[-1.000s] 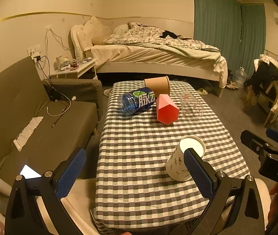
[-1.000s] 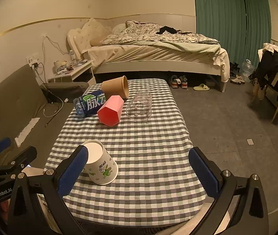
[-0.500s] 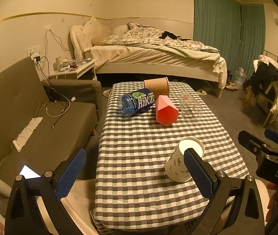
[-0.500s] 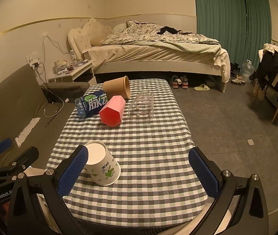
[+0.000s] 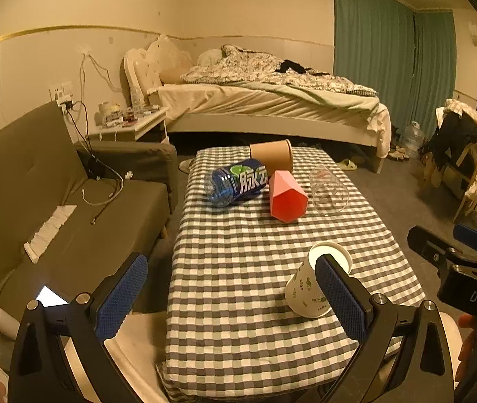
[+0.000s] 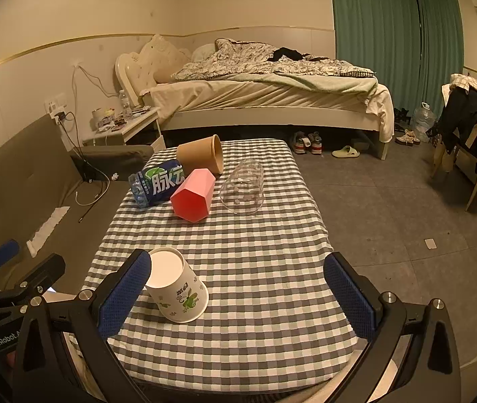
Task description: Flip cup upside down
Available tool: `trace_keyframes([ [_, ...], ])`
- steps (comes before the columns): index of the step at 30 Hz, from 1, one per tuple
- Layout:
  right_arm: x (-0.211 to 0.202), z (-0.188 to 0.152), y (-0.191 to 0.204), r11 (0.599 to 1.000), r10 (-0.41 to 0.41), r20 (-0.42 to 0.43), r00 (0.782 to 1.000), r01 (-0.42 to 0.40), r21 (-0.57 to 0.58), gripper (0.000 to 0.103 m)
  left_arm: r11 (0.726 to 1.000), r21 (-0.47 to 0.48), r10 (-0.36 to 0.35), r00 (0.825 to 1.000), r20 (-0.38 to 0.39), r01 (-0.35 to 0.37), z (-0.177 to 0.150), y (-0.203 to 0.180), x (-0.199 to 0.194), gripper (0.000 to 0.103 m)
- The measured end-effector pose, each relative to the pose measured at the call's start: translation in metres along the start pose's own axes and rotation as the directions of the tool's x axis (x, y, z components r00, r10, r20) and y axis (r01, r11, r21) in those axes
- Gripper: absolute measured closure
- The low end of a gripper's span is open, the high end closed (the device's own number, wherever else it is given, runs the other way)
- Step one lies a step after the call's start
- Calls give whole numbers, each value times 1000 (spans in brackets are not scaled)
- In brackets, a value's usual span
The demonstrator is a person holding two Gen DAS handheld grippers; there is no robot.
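Note:
A white paper cup with a green print (image 5: 309, 288) (image 6: 177, 288) stands upside down, a little tilted, near the front of the checked table (image 5: 238, 268) (image 6: 265, 268). My left gripper (image 5: 235, 295) is open and empty above the table's front left edge; its right finger overlaps the cup in view. My right gripper (image 6: 238, 288) is open and empty above the front edge, with the cup just inside its left finger.
At the far end lie a blue bottle (image 5: 235, 181), a brown paper cup (image 5: 272, 158), a pink hexagonal cup (image 5: 287, 198) and a clear glass (image 5: 327, 189). A sofa (image 5: 53, 201) is on the left, a bed (image 5: 272, 107) behind.
Both grippers have shifted slightly; the right wrist view has moved a little closer to the table. The cup and the other objects have not moved.

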State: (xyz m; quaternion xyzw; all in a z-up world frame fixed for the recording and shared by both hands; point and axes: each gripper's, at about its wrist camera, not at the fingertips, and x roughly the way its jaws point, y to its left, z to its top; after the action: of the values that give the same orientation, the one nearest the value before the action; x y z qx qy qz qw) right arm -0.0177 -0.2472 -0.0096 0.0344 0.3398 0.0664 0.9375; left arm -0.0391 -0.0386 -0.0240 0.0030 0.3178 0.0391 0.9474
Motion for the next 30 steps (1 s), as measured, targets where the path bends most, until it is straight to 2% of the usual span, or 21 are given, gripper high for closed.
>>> trace_keyframes([
  [30,3,-5,2,1000,-3,-14,1000,3,-3,0,1000,-7,27,1000,-13,-27,0,4,2,0],
])
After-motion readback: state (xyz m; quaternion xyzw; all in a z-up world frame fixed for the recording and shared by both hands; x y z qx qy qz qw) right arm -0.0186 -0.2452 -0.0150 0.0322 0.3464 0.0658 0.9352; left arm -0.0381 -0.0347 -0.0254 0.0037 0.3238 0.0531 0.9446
